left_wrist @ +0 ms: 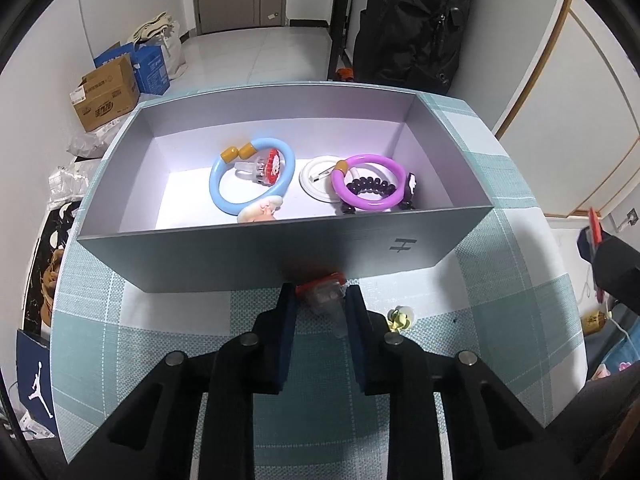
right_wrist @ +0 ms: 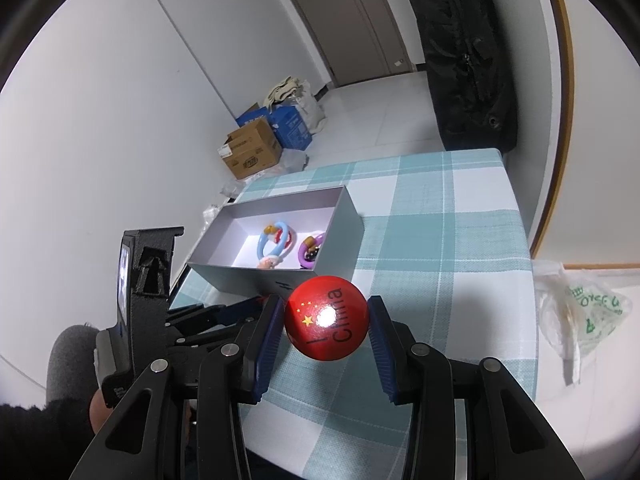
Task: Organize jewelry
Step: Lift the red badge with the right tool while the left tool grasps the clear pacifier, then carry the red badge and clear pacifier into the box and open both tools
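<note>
My left gripper (left_wrist: 320, 295) points down at the checked tablecloth just before the grey box (left_wrist: 280, 256). Its blue pads are shut on a small red and clear plastic ring (left_wrist: 322, 293). Inside the box lie a blue bangle (left_wrist: 218, 188), a purple bangle (left_wrist: 370, 202), a white ring (left_wrist: 310, 184), a dark bead bracelet (left_wrist: 370, 186) and a red and white charm (left_wrist: 269, 168). In the right wrist view my right gripper (right_wrist: 325, 301) is shut on a round red badge (right_wrist: 326, 320) with yellow stars, held above the table near the box (right_wrist: 340, 224).
A small yellow trinket (left_wrist: 400, 317) lies on the cloth right of the left gripper. A plastic bag (right_wrist: 580, 312) hangs beyond the table's right edge. Cardboard boxes (right_wrist: 250, 152) stand on the floor, and a black bag (left_wrist: 412, 24) rises behind the table.
</note>
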Demonstrator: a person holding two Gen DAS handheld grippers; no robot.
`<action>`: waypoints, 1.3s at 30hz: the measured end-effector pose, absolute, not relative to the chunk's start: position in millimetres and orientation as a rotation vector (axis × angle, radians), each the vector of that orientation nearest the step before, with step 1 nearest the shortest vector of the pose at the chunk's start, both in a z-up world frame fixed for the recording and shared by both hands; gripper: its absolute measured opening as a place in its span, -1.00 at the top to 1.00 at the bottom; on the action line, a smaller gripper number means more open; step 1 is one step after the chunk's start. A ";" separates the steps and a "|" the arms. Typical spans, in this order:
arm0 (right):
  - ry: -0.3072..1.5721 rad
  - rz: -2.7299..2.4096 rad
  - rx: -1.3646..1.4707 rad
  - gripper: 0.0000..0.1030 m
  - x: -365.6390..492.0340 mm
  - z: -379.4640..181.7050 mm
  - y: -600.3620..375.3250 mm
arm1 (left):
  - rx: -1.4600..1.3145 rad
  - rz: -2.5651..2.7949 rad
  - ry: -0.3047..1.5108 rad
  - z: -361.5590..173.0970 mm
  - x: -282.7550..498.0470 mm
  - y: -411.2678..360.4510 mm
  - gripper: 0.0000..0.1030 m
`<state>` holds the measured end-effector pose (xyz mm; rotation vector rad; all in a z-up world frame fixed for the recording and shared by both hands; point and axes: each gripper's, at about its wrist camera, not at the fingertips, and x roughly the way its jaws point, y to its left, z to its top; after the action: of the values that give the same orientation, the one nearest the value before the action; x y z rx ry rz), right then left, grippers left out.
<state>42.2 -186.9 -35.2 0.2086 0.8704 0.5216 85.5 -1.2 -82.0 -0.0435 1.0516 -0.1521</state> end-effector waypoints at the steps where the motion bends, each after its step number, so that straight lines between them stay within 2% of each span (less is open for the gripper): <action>1: 0.872 0.522 0.205 0.20 42.8 -35.7 -186.7 | -0.044 -0.160 1.053 -81.7 85.2 -2.0 0.65; 19: 0.876 0.518 0.195 0.20 46.5 -37.0 -179.4 | -0.025 -0.178 1.023 -72.5 76.9 0.9 0.65; 35: 0.870 0.549 0.169 0.20 56.5 -33.5 -151.7 | -0.149 -0.247 0.907 -34.6 66.2 25.7 0.65; 39: 0.860 0.564 0.163 0.20 59.3 -29.9 -142.5 | -0.104 -0.269 0.815 -22.0 61.9 28.2 0.65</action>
<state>59.3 -142.5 -29.9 0.1628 0.8604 0.5639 61.9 28.2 -22.0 -0.1037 0.8152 -0.2694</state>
